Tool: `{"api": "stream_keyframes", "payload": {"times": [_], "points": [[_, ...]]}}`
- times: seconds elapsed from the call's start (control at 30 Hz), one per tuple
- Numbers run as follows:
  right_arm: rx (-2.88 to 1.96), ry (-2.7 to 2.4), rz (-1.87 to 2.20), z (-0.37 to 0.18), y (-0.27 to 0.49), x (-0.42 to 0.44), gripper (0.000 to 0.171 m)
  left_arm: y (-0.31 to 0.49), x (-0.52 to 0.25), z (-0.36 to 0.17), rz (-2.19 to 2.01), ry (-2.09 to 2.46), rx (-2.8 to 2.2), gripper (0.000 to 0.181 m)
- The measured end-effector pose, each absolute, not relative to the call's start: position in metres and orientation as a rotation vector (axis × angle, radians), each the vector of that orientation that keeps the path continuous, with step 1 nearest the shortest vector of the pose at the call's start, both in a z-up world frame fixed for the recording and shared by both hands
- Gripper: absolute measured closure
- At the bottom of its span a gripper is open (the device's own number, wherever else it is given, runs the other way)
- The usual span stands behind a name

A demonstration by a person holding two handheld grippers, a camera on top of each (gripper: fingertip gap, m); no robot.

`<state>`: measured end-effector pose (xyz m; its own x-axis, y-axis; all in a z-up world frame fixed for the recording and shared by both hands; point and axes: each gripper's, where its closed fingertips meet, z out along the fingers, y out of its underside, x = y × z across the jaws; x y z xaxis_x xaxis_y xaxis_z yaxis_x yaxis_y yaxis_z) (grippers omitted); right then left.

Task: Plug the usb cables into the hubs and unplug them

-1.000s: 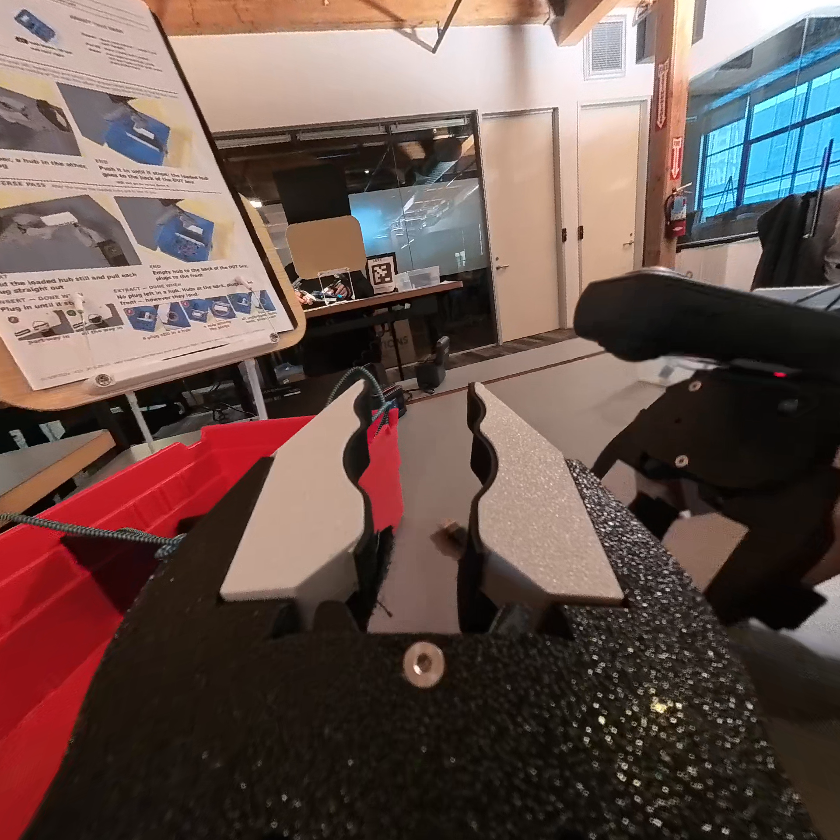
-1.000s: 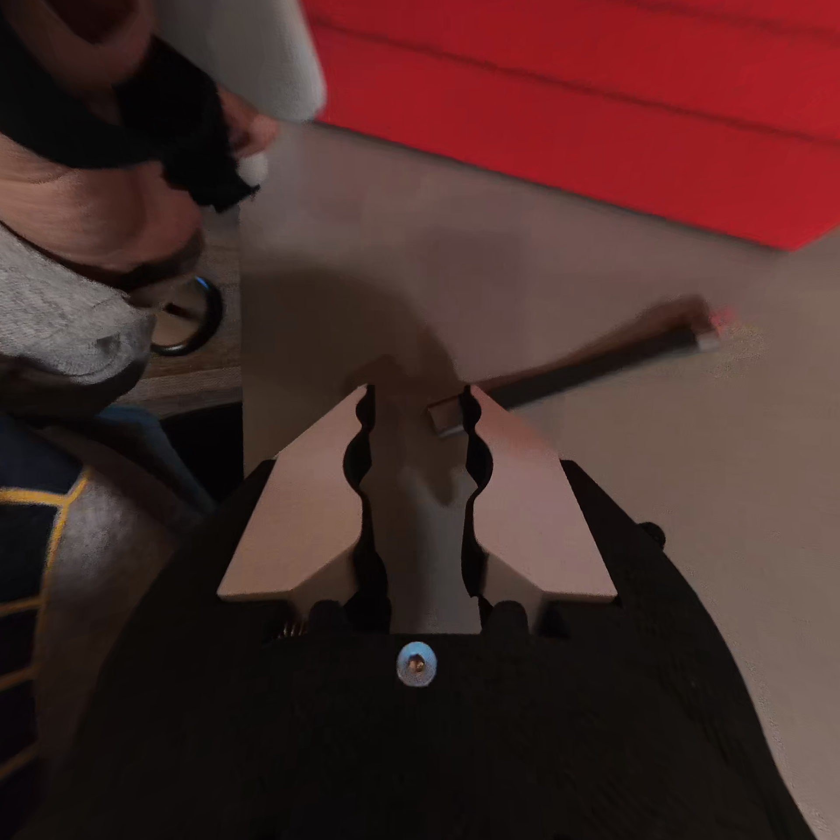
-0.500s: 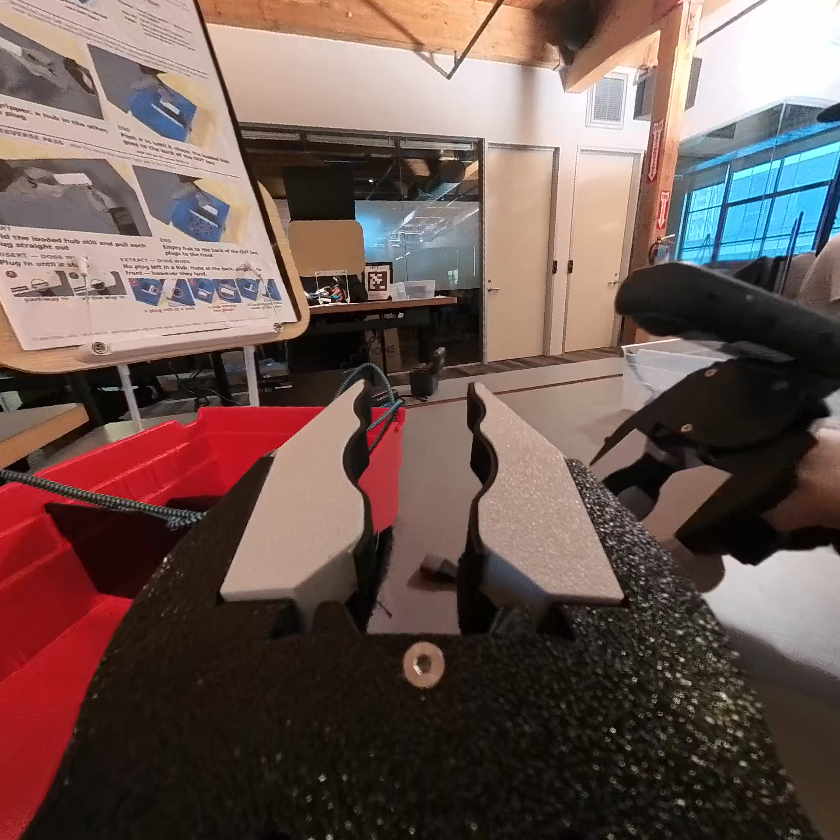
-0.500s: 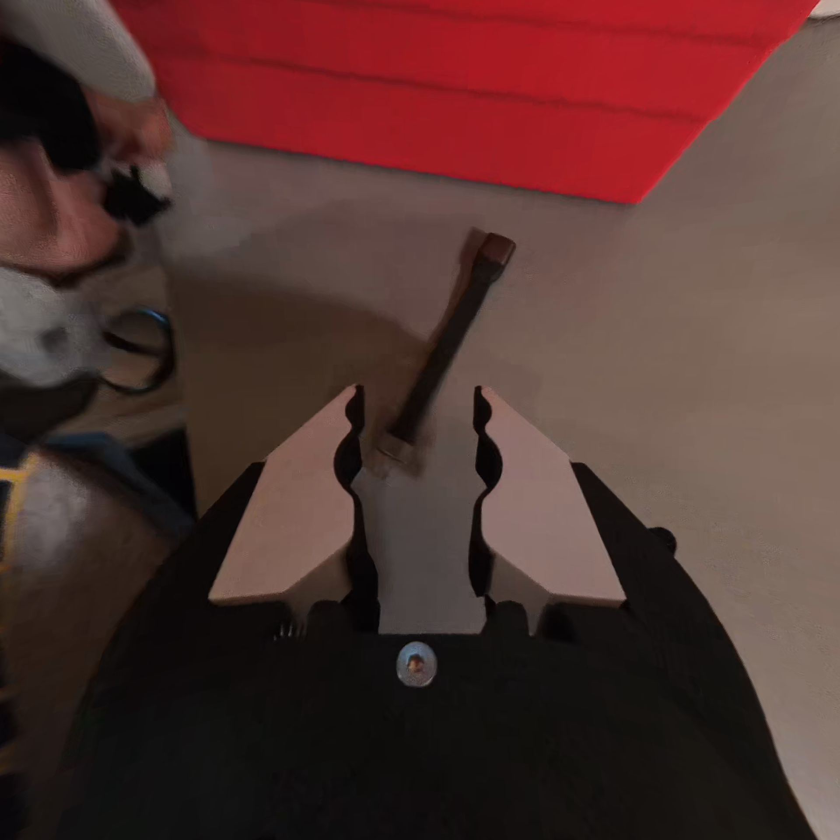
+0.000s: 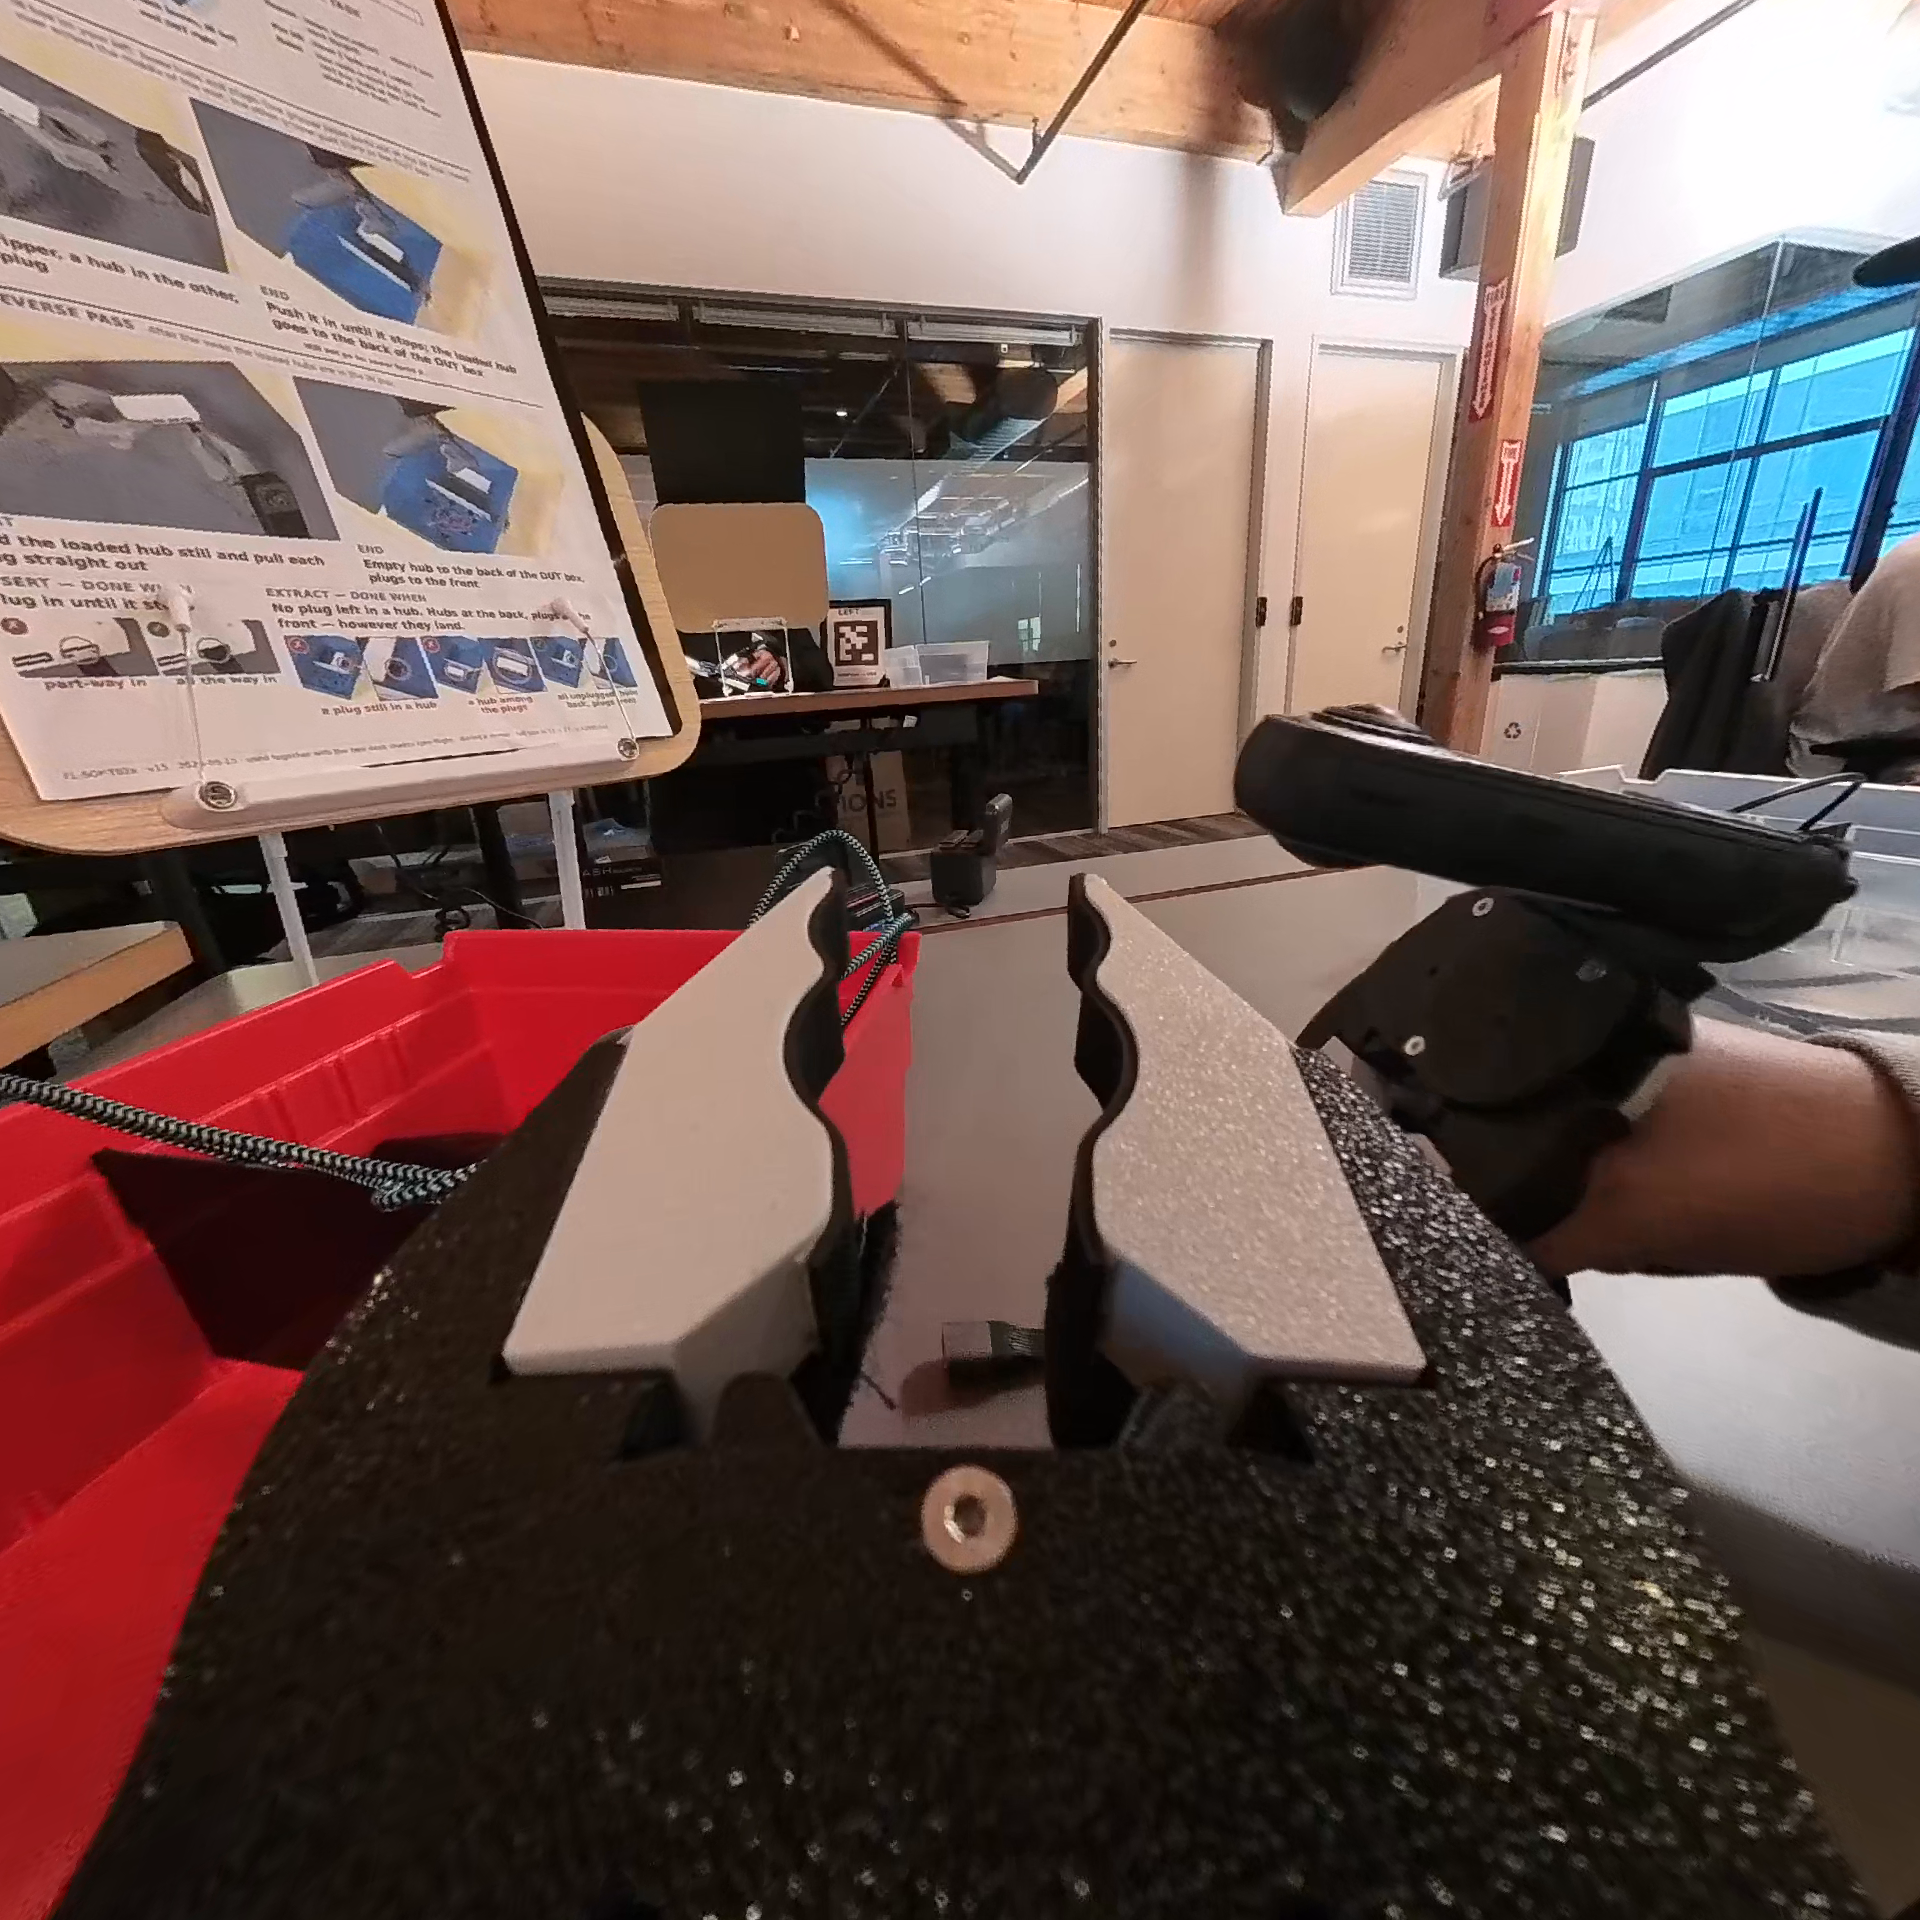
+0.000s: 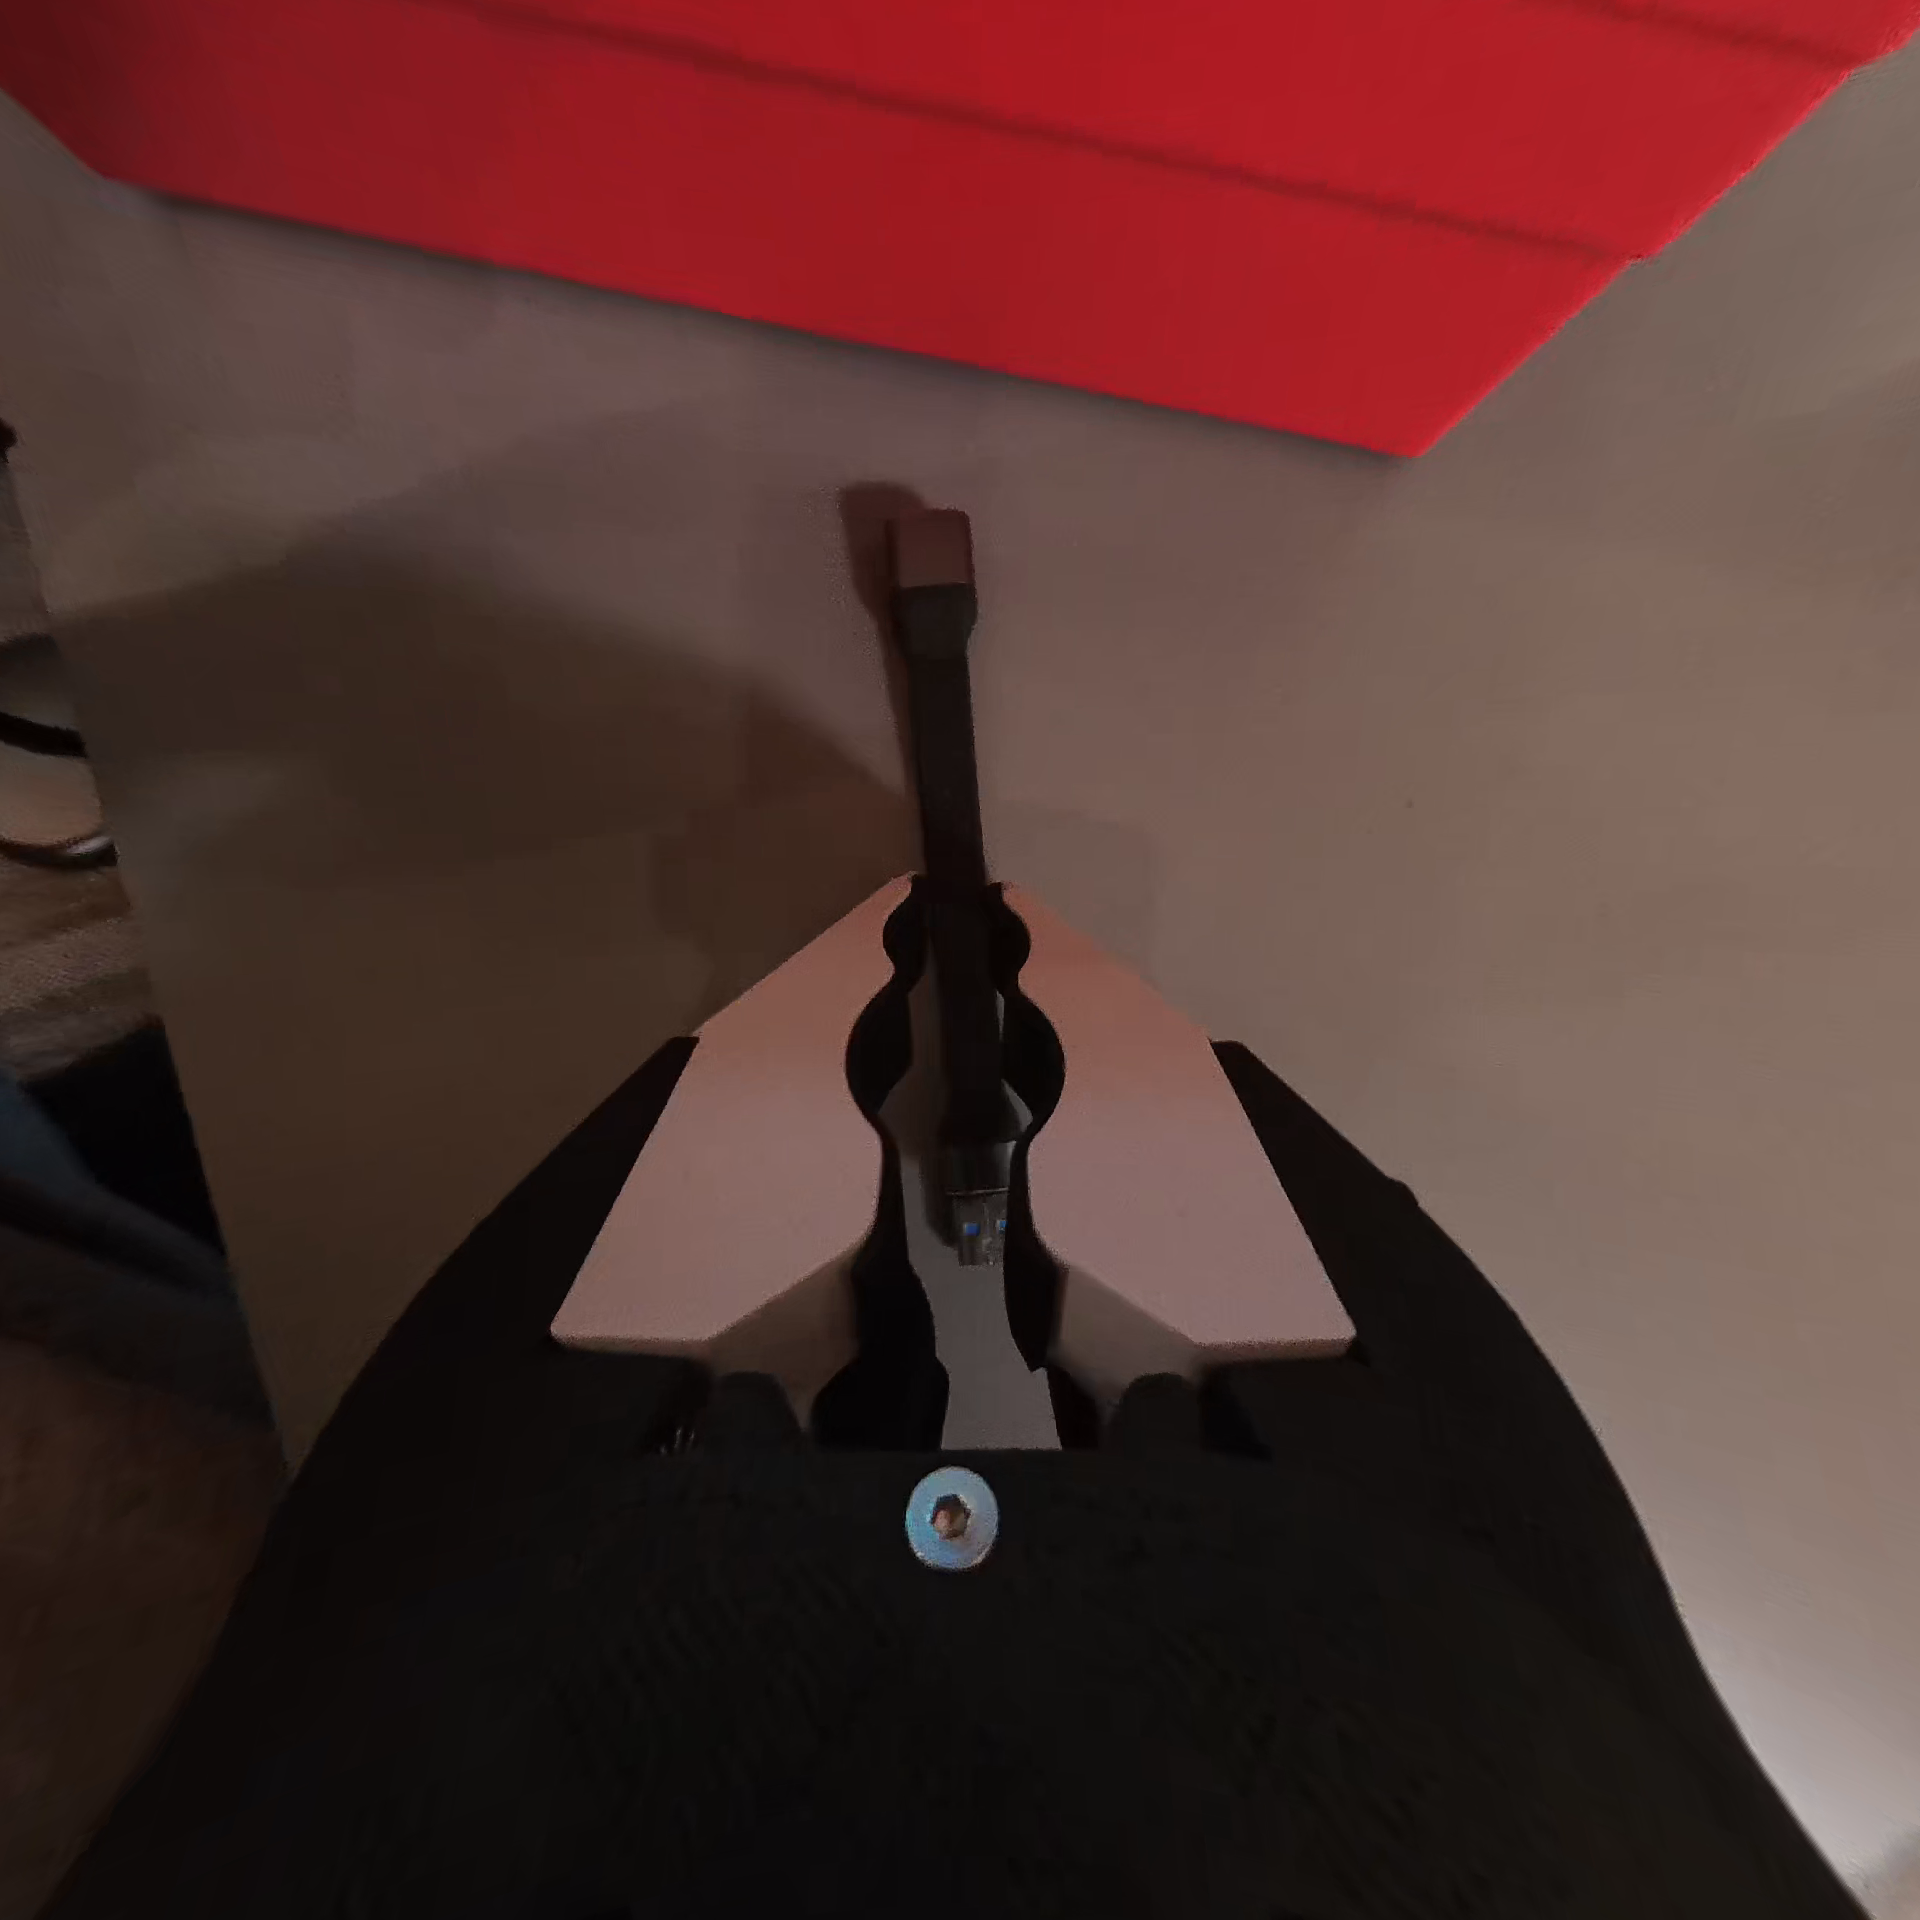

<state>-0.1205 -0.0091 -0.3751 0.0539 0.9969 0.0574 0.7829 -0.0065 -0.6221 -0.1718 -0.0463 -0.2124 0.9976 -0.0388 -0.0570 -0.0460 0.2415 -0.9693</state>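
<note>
A short black USB cable (image 6: 940, 727) lies on the grey table (image 6: 1455, 831), with one metal plug at its far end near the red bin (image 6: 935, 208) and the other plug back between my fingers. My right gripper (image 6: 958, 888) is shut on the cable's middle, tips touching it on both sides. It also shows in the left wrist view (image 5: 1507, 1039), held by a hand and pointing down at the table. My left gripper (image 5: 951, 904) is open and empty, above the table beside the red bin (image 5: 260, 1091). A small dark plug end (image 5: 987, 1345) shows low between its fingers.
A green-black braided cable (image 5: 208, 1138) runs across the red bin and loops up at its far corner. An instruction board (image 5: 312, 416) on a stand rises behind the bin. A clear plastic bin (image 5: 1714, 800) stands at the far right. There is about 15 cm between the tips of the two grippers.
My right gripper turned into line with the short cable, moved over it and closed on it. My left gripper stayed open and tipped slightly, with the right gripper now lower beside it.
</note>
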Motion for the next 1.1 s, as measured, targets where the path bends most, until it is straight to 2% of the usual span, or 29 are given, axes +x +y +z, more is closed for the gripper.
{"api": "stream_keyframes", "payload": {"times": [0.13,0.37,0.6,0.7,0.87,1.1], "points": [[-1.714,-1.831,0.482,-0.369,-0.007,-0.115,0.164,-0.045,-0.17,-0.215,0.012,0.084,-1.335,0.141],[-1.664,-1.651,0.441,-0.313,0.025,-0.065,0.164,-0.041,-0.163,-0.221,-0.001,0.104,-1.353,0.141],[-1.657,-1.172,0.107,-0.186,0.084,0.105,0.164,-0.038,-0.161,-0.223,-0.009,0.101,-1.361,0.141],[-1.704,-1.003,-0.056,-0.155,0.104,0.195,0.164,-0.035,-0.154,-0.225,-0.029,0.112,-1.367,0.141],[-1.82,-0.982,-0.141,-0.171,0.132,0.27,0.163,-0.031,-0.143,-0.226,-0.035,0.146,-1.374,0.141],[-1.947,-1.152,-0.161,-0.238,0.168,0.293,0.158,-0.032,-0.14,-0.224,-0.034,0.152,-1.37,0.141]]}}
